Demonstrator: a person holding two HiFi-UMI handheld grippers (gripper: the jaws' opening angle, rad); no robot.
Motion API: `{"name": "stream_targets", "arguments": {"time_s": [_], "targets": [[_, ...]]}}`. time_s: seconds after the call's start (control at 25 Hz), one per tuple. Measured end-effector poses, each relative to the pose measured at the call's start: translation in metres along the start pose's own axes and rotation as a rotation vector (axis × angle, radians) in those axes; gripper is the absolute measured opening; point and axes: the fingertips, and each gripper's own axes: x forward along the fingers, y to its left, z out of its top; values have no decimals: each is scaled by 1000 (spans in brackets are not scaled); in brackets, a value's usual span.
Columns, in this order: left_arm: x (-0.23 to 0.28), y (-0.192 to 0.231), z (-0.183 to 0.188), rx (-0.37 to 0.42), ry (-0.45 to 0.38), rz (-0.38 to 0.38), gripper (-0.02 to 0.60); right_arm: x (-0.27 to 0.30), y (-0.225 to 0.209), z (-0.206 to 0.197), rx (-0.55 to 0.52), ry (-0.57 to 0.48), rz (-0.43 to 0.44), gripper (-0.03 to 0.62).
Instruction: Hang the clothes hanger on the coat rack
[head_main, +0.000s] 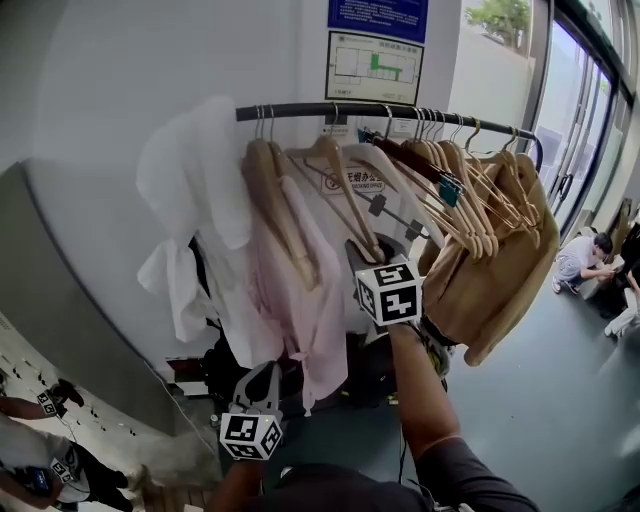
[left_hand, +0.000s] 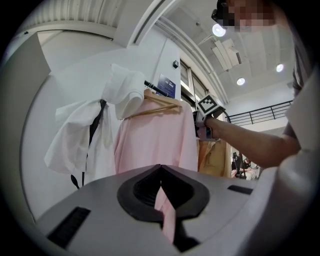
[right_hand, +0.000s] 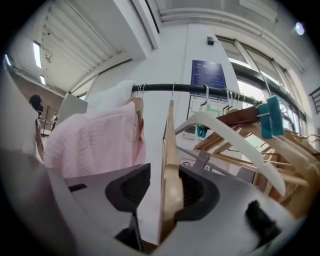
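Hook of the wooden hanger (head_main: 350, 200) is over the coat rack rail (head_main: 400, 106), so hang looks done. Jaws of the right gripper (head_main: 368, 250) stand wide apart, hanger arm between them, unclamped; forearm reaches up, gripper about level. Down low, the left gripper (head_main: 262, 378) sits level, jaws pinched on the pink shirt (head_main: 300, 290) hem, probably holding it clear.

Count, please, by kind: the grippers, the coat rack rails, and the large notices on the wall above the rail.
Grippers: 2, the left gripper and the right gripper
Coat rack rail: 1
Wall notices: 2, a blue notice and a floor plan
Total: 5
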Motion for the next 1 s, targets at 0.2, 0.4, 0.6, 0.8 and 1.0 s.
{"name": "stream_targets", "arguments": {"time_s": [0.2,0.4,0.6,0.8,1.0], "targets": [[6,-7,-3,4,9,-6,9,-58,-6,0,-28,-80,-56,149],[13,-26,-4,22,18,-35,9,-113,6,-22,-4,-123,-67,149],[22,-44,5,78,5,-69,9,-145,28,-65,39,-124,-77,129],[27,-46,15,133,-9,-70,9,-163,51,-108,60,-99,-83,44],[27,-58,11,140,1,-87,9,-176,61,-152,130,-49,-100,14]]}}
